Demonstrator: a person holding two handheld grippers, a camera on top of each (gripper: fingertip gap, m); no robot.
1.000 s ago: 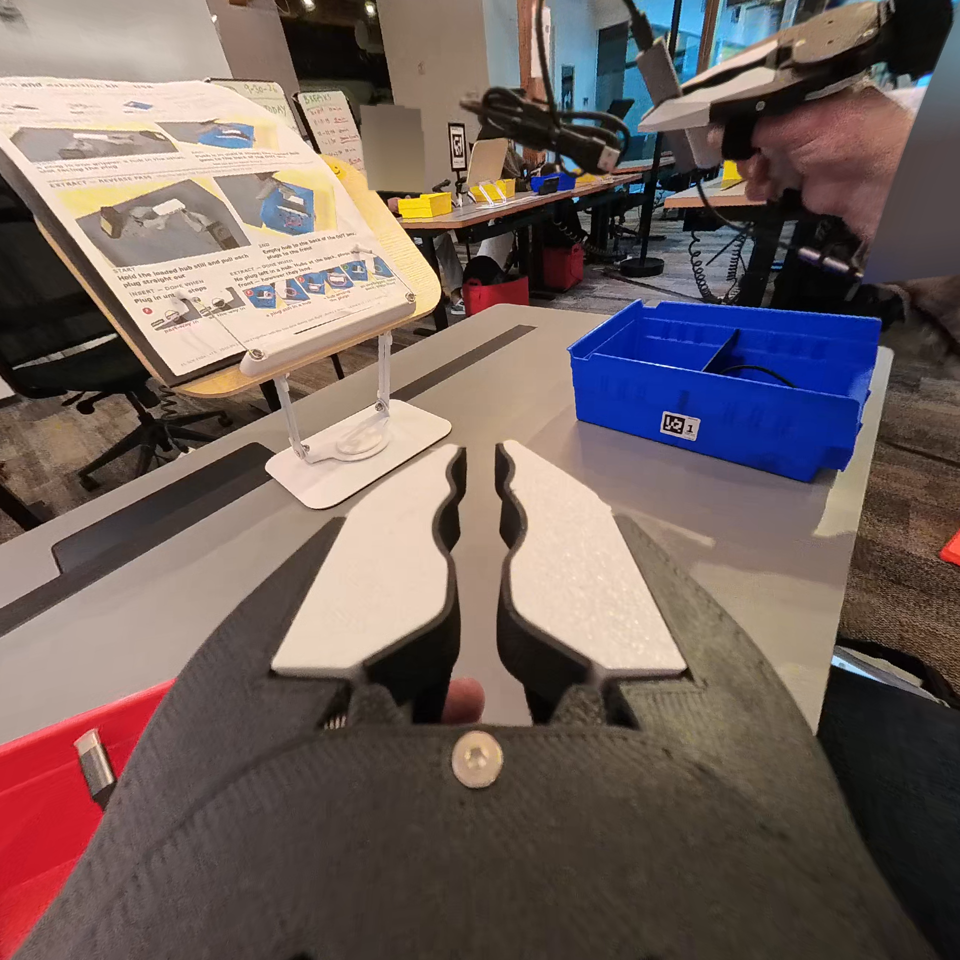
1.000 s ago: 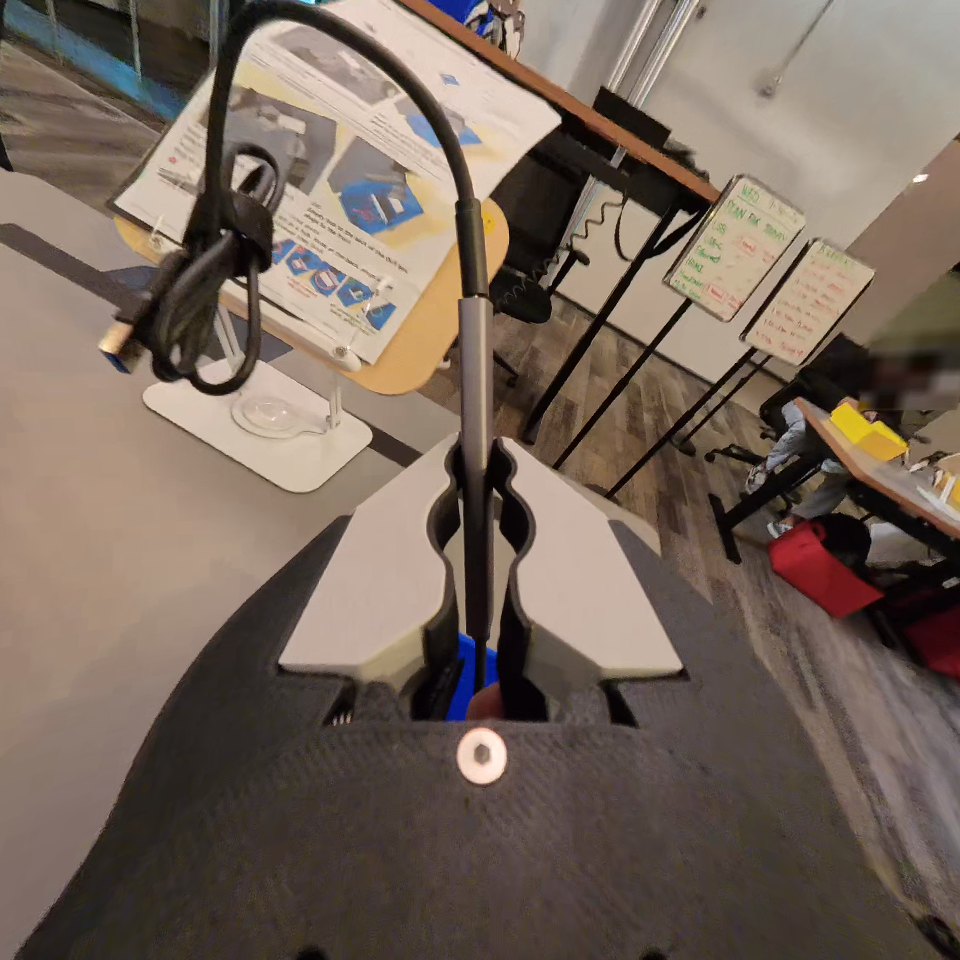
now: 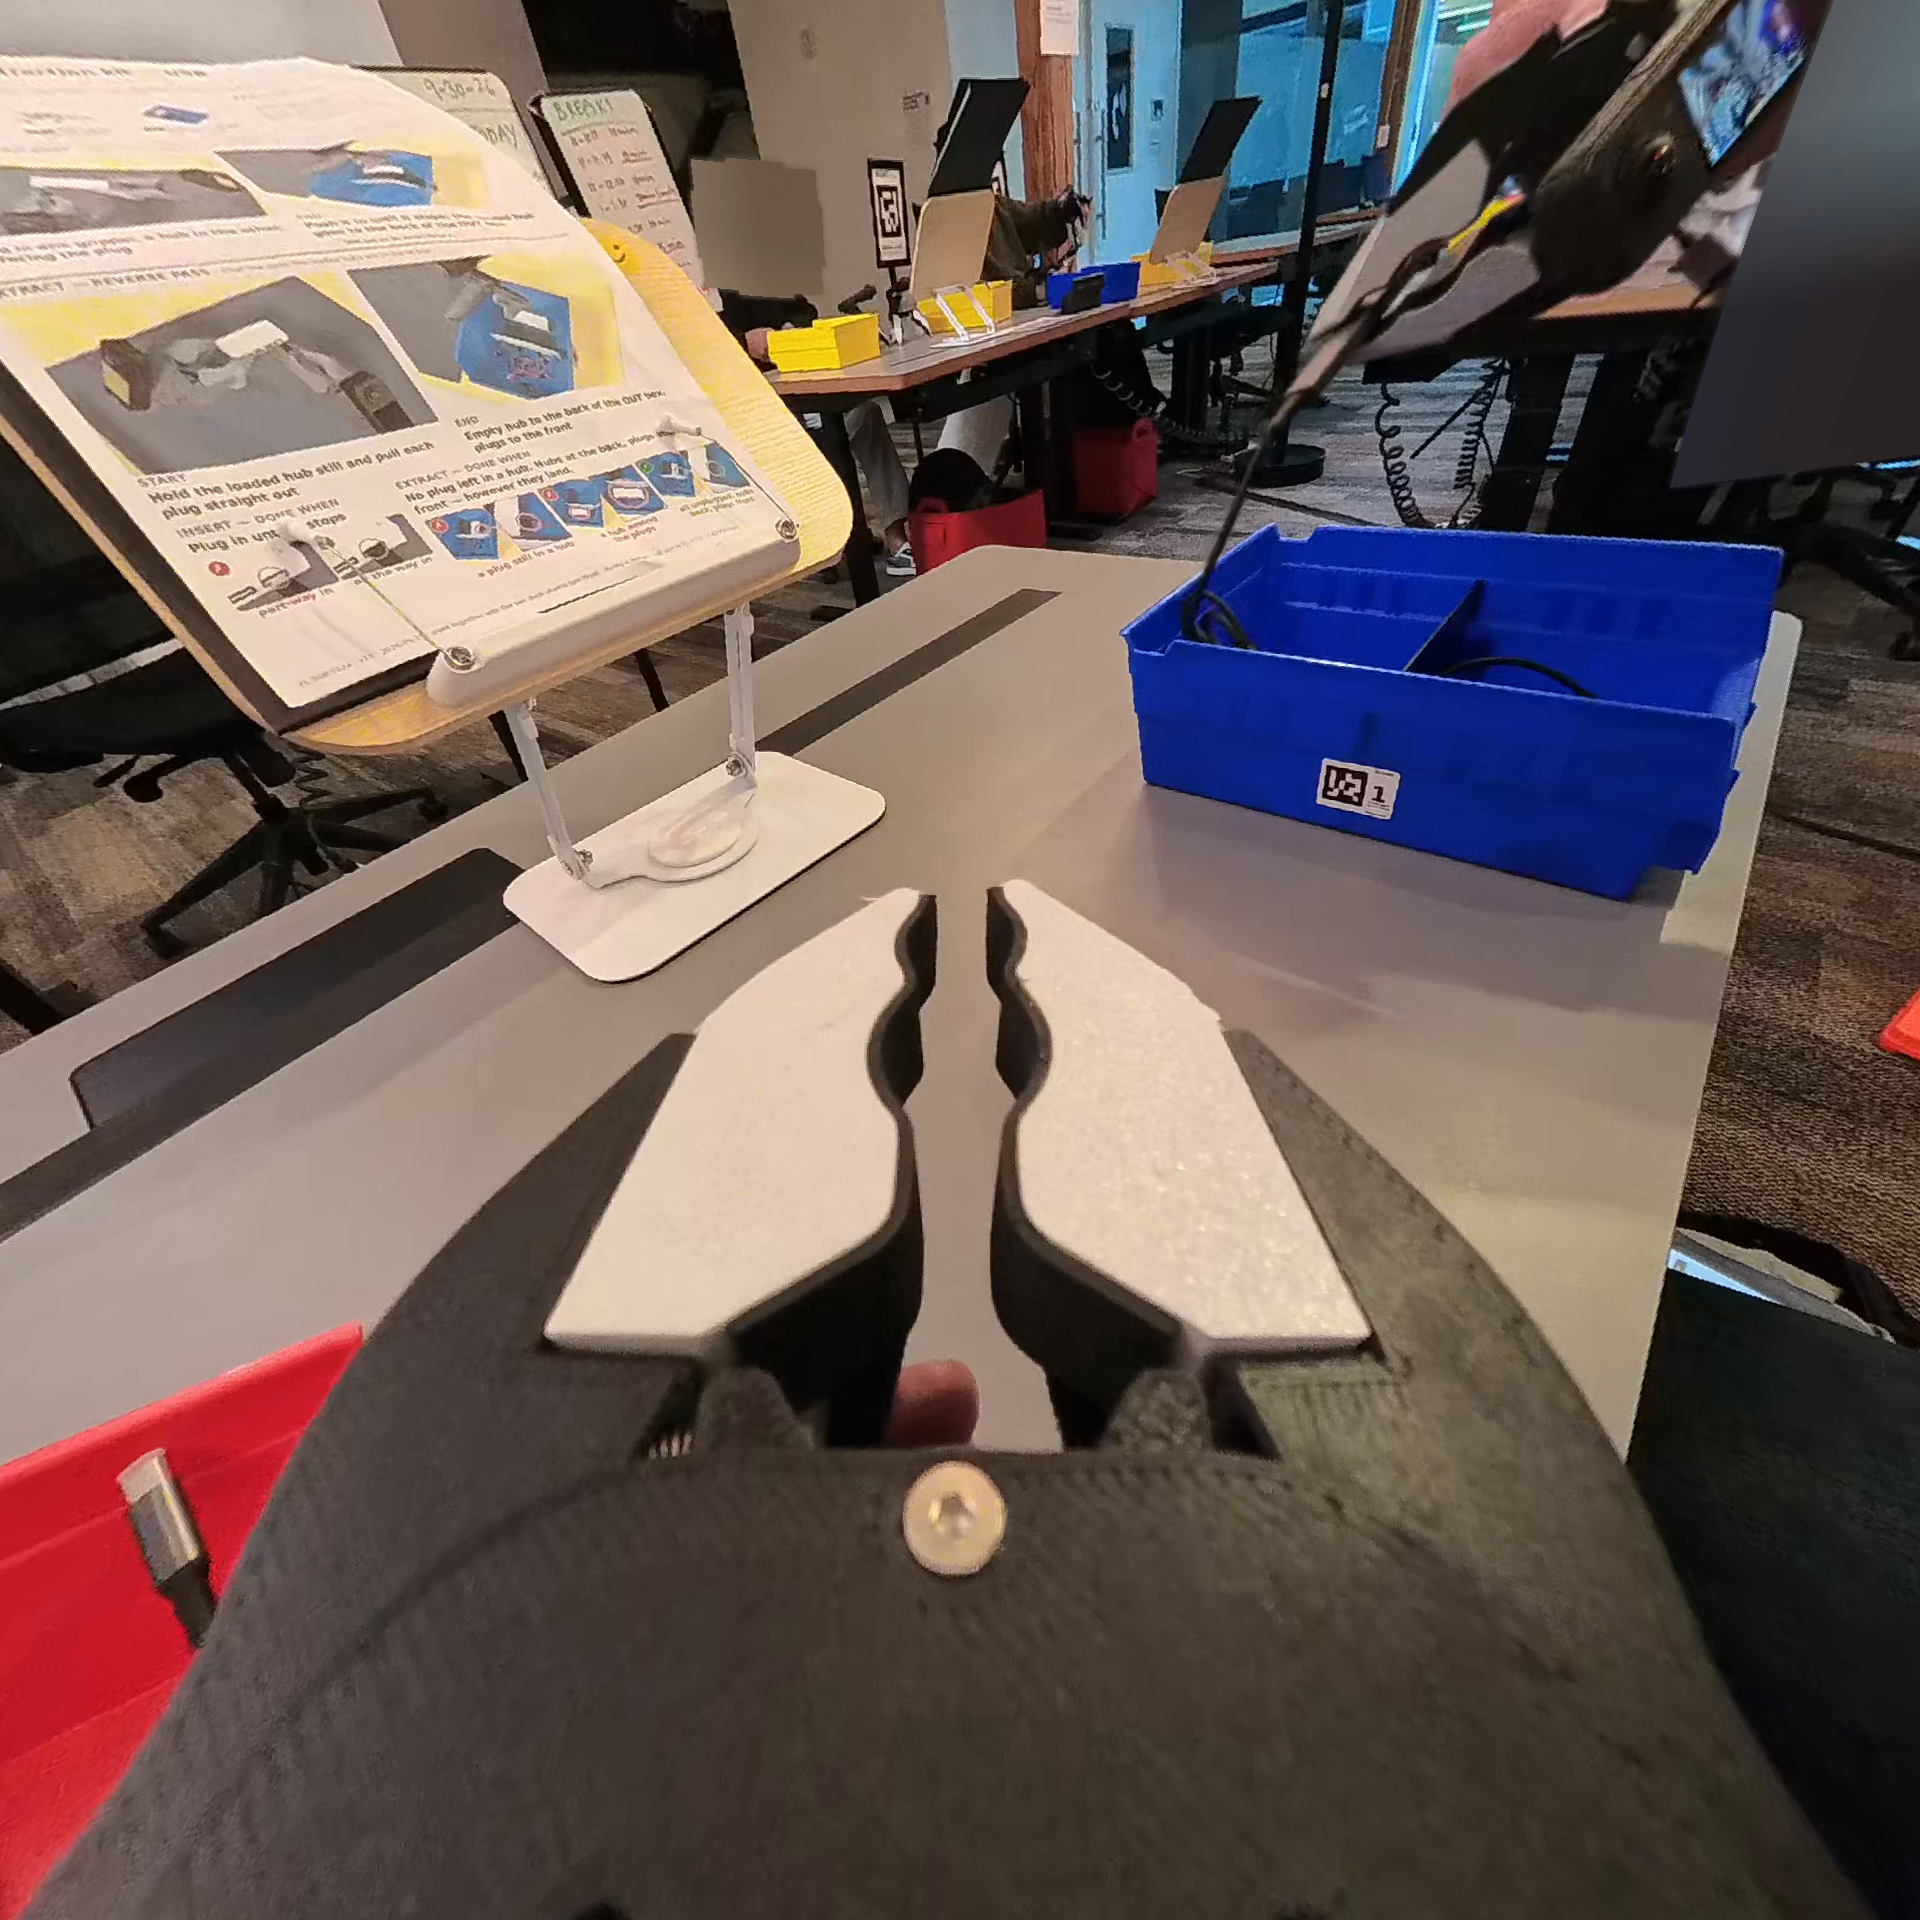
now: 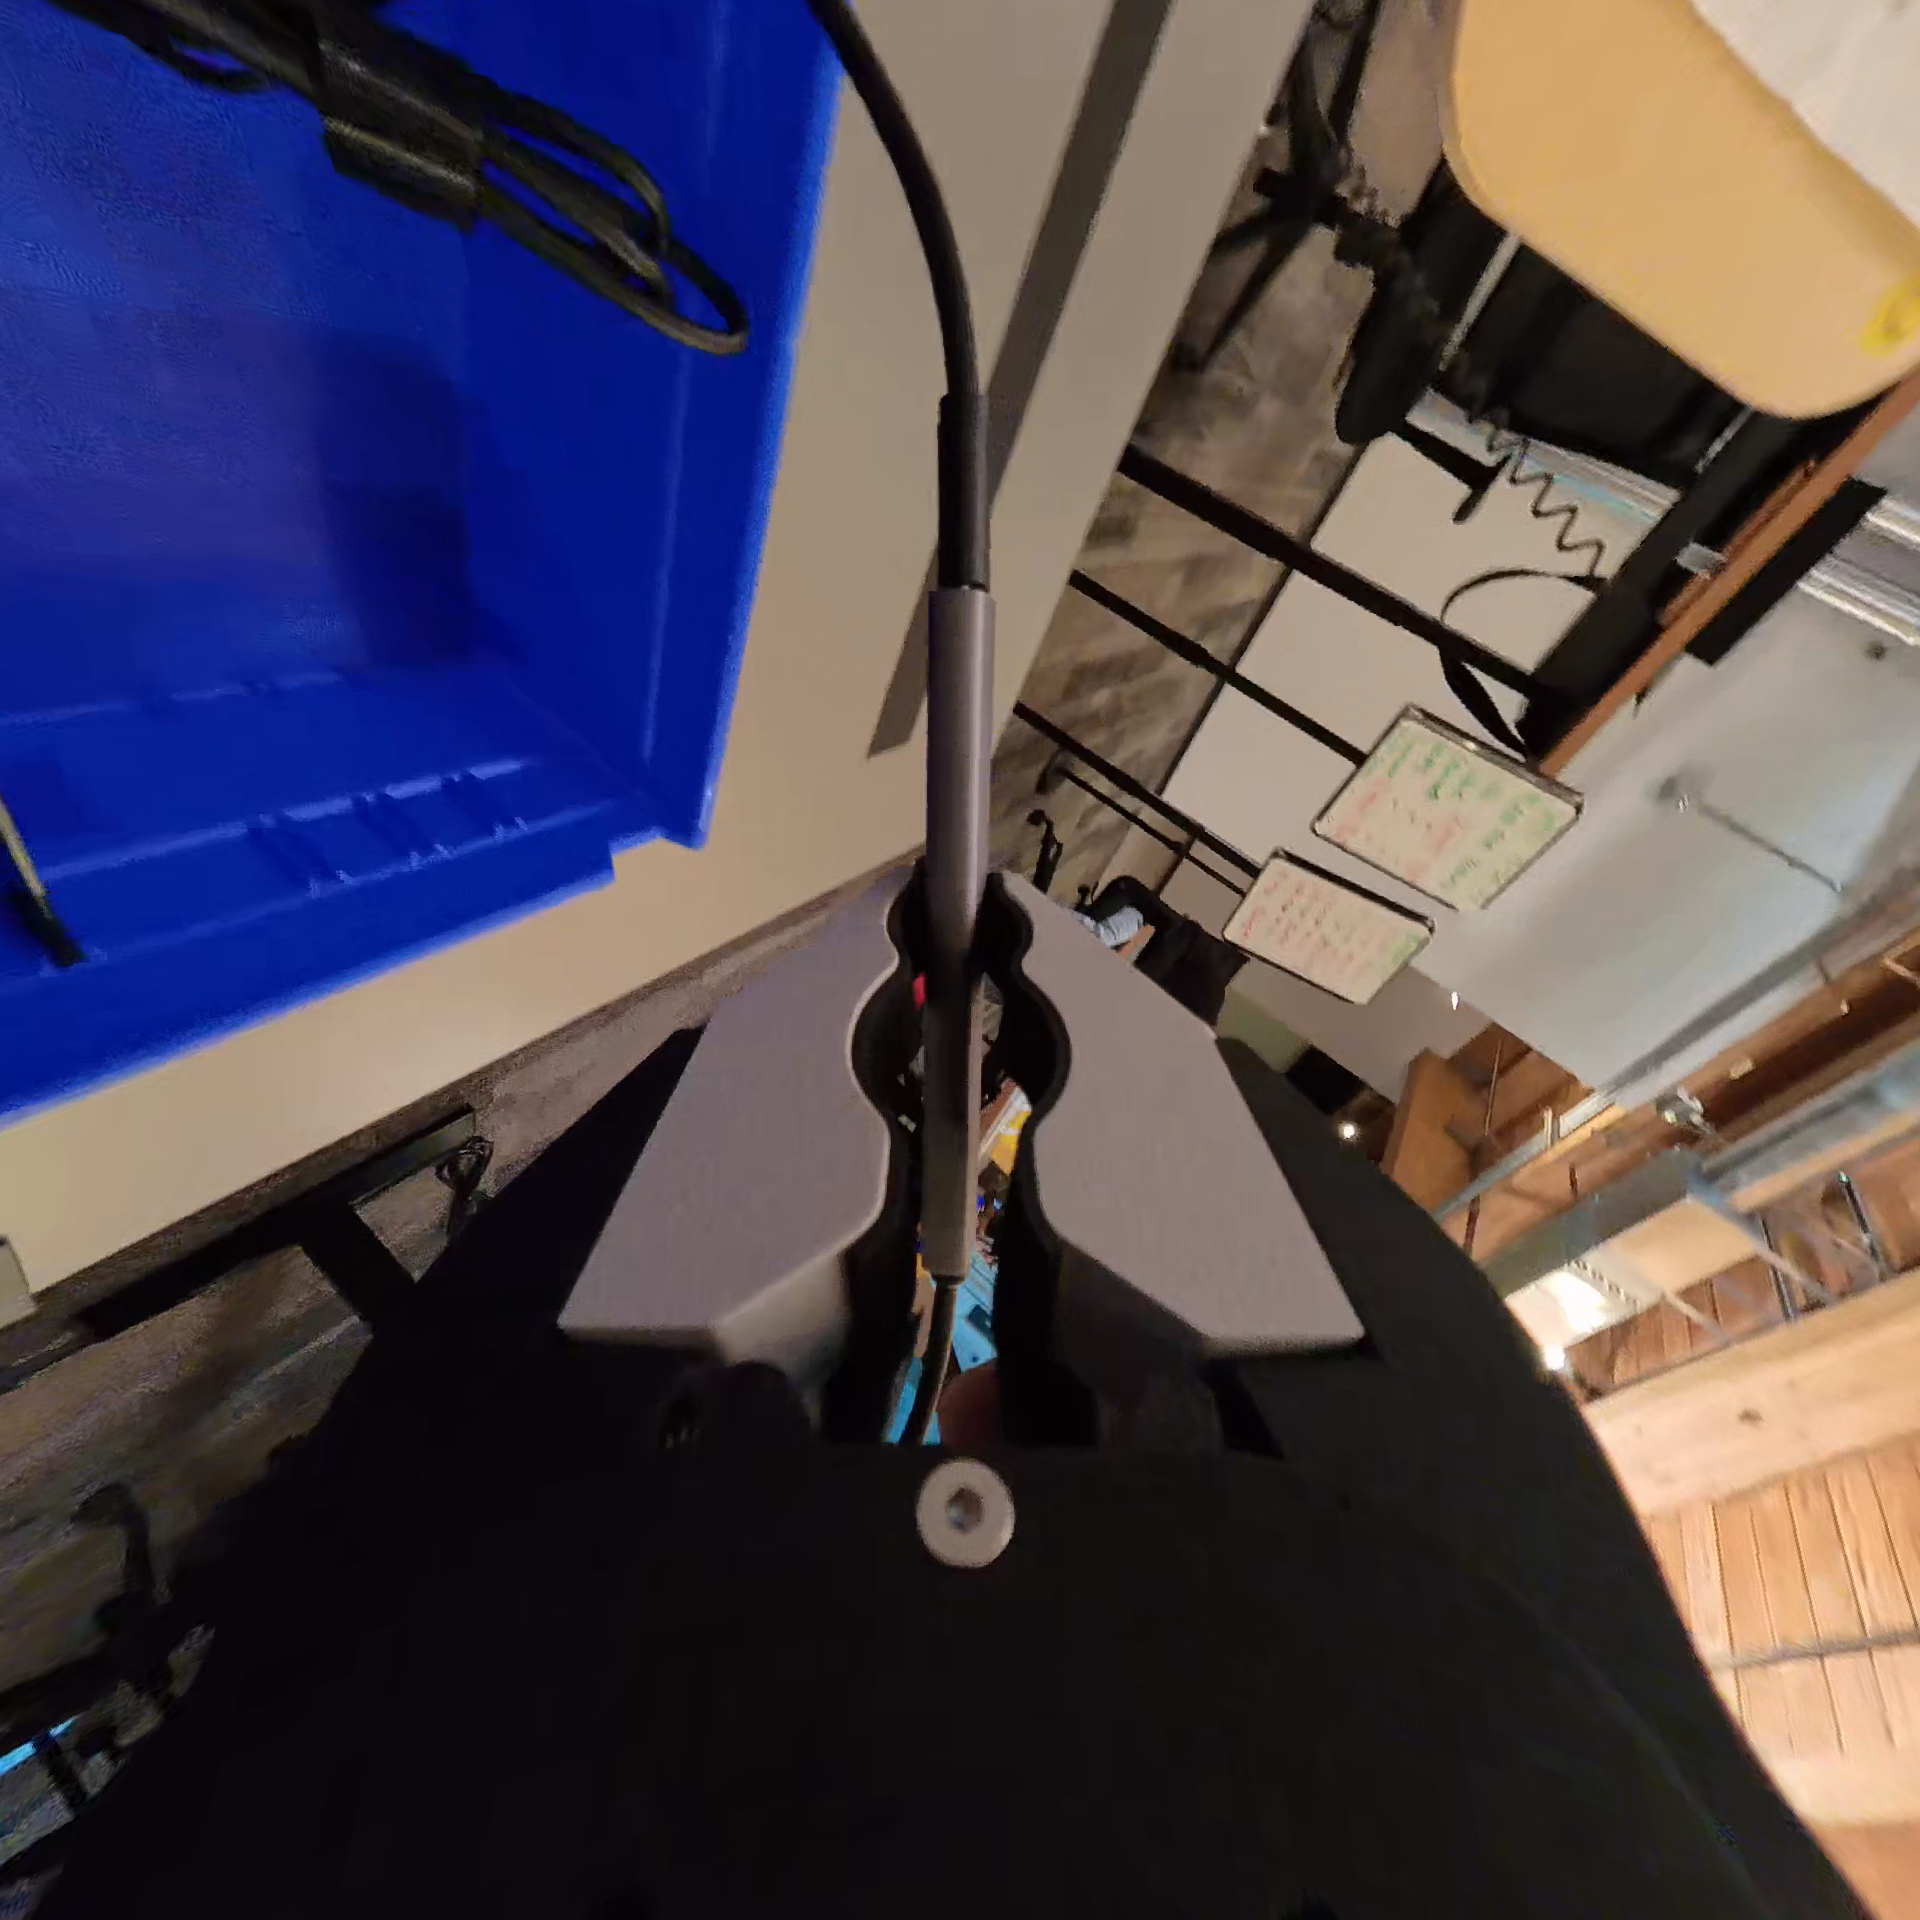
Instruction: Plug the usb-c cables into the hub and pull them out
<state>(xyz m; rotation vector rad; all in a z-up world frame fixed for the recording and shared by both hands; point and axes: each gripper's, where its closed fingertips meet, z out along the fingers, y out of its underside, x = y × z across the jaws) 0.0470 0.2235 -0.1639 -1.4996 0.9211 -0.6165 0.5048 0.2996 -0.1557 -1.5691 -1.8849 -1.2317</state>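
Note:
My right gripper (image 4: 956,894) is shut on a slim grey hub (image 4: 958,748) seen edge-on. The hub's black cable curves up to a strapped bundle (image 4: 540,197) that hangs into the blue bin (image 4: 312,623). In the left wrist view the right gripper (image 3: 1340,343) is high at the top right, tilted down, and the cable (image 3: 1247,499) drops into the left compartment of the blue bin (image 3: 1455,769). My left gripper (image 3: 961,904) hovers over the grey table (image 3: 1299,1039), its fingers a narrow gap apart and empty. A USB-C plug (image 3: 156,1517) lies in the red bin (image 3: 94,1662).
An instruction sheet on a stand (image 3: 416,416) with a white base (image 3: 707,873) stands at the left back of the table. Another black cable (image 3: 1527,670) lies in the blue bin's right compartment. Chairs, other desks and whiteboards (image 4: 1444,810) fill the room behind. The tips of one gripper are about 45 centimeters away from the tips of the other.
The right gripper has swung over the blue bin and tipped downward, lowering the hub's cable bundle into the bin's left compartment. The left gripper has stayed where it was, unchanged.

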